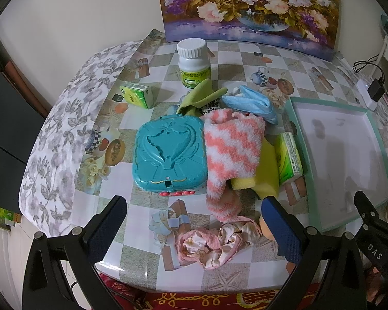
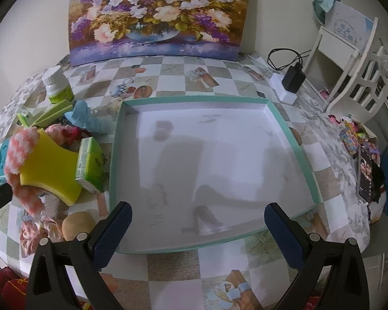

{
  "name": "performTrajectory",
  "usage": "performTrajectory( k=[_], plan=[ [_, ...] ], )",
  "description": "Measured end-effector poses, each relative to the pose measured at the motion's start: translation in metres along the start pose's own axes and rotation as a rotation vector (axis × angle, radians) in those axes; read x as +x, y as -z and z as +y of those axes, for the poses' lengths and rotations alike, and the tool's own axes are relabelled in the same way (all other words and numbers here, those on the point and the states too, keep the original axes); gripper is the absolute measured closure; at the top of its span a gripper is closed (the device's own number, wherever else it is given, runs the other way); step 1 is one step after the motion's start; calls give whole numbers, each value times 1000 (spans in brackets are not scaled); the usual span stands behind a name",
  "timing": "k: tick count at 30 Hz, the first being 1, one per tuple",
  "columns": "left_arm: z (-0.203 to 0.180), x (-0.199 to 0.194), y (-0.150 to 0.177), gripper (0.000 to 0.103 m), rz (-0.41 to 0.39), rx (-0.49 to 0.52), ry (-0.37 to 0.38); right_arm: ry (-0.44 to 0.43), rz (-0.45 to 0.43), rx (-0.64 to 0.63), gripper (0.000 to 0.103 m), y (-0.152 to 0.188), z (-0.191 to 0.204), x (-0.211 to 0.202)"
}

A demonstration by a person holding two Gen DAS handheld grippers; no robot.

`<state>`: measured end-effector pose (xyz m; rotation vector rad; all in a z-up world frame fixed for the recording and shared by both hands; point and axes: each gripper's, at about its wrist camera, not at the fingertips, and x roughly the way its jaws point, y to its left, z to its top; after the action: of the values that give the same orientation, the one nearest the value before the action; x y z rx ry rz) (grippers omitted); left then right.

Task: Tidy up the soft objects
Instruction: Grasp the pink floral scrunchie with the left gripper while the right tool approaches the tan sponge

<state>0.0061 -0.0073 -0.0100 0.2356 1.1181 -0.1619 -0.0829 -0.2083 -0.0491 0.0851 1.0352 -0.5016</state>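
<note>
A pink-and-white fuzzy sock (image 1: 230, 149) (image 2: 20, 149) drapes over a teal plastic case (image 1: 169, 152) and a yellow sponge (image 1: 263, 173) (image 2: 51, 170). A green cloth (image 1: 201, 98) and a blue cloth (image 1: 253, 102) (image 2: 86, 118) lie behind them. A pink satin scrunchie (image 1: 214, 242) (image 2: 36, 232) sits at the near edge, beside a tan ball (image 2: 77, 224). The white tray with a teal rim (image 2: 284, 129) (image 1: 300, 139) holds nothing. My left gripper (image 1: 194, 222) is open just short of the scrunchie. My right gripper (image 2: 198, 230) is open over the tray's near edge.
A white pill bottle (image 1: 192, 62) and green tissue packs (image 1: 138, 95) (image 2: 89, 165) stand among the cloths. A flower painting (image 1: 248, 7) leans at the back. A charger and white block (image 2: 288, 85) sit back right, near a white chair (image 2: 354, 59). The table edge is close below both grippers.
</note>
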Motion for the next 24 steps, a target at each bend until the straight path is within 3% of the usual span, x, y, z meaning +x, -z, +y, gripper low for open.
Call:
performTrajectory(
  k=[3,11,13,24],
  plan=[
    [0,2,0,0,9,1,0,-33,-6,-12,0,0,7,-3],
    [8,25,2,0,112,-71,62,-312,25,-7,0,1,31,-8],
    [11,32,4,0,144,-100,89,-347,38,-21,0,2,42,-7],
    [34,69,17,0,290,-276,185,-342,140,-266,2,20,110,16]
  ],
)
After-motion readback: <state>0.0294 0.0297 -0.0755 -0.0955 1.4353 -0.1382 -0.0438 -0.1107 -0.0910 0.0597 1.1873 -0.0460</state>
